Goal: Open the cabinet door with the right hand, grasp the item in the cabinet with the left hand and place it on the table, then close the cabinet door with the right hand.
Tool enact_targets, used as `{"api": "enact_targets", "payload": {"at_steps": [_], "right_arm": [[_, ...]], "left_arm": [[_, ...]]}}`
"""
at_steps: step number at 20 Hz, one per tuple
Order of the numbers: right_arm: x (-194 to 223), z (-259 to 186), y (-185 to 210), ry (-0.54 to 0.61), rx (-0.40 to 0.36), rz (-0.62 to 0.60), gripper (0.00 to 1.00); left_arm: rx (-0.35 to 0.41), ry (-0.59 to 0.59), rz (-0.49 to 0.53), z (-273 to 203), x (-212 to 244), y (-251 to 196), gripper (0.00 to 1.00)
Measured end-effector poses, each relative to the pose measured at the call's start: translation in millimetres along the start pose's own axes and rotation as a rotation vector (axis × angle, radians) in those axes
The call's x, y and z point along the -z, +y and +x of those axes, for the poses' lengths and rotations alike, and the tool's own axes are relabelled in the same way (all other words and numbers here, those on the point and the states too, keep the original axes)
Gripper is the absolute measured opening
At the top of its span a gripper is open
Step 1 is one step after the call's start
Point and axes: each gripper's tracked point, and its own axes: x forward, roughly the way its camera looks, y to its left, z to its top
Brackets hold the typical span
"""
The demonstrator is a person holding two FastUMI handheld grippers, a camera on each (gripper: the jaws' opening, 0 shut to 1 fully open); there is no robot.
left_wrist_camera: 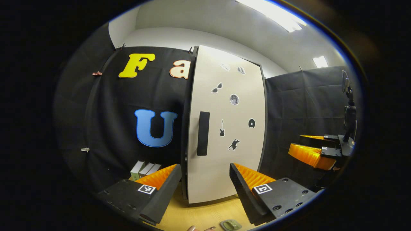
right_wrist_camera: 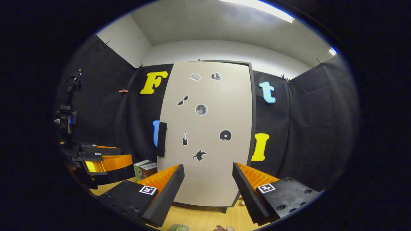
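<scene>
A tall cabinet stands on the wooden table (left_wrist_camera: 199,215) with its pale door (left_wrist_camera: 224,128) closed; small stickers dot the door. Its black vertical handle (left_wrist_camera: 203,133) sits at the door's left edge. My left gripper (left_wrist_camera: 205,189) is open, empty, and a short way in front of the door. In the right gripper view the same door (right_wrist_camera: 205,134) and handle (right_wrist_camera: 161,139) face me, and my right gripper (right_wrist_camera: 208,189) is open and empty before the door's lower part. The right gripper (left_wrist_camera: 313,154) also appears far right in the left gripper view. The cabinet's inside is hidden.
A few books (right_wrist_camera: 146,170) stand on the table left of the cabinet. The left gripper (right_wrist_camera: 102,160) is at the far left of the right gripper view, below a small device on a stand (right_wrist_camera: 65,118). A small green object (left_wrist_camera: 230,224) lies near the front edge.
</scene>
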Motion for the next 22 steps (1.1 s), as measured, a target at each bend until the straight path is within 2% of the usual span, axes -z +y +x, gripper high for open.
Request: {"api": "enact_targets", "payload": {"at_steps": [3, 4, 22], "right_arm": [[0.9, -0.4, -0.9, 0.004, -0.002, 0.001, 1.00], [0.8, -0.9, -1.8, 0.008, 0.000, -0.003, 0.97], [1.8, -3.0, -5.5, 0.015, 0.005, 0.012, 0.97]], "left_arm": [[-0.003, -0.001, -0.005, -0.8, -0.8, 1.6, 0.95], [-0.004, -0.001, -0.005, -1.1, -0.8, 0.9, 0.95], [-0.021, 0.001, 0.006, -3.4, -0.8, 4.3, 0.95]]}}
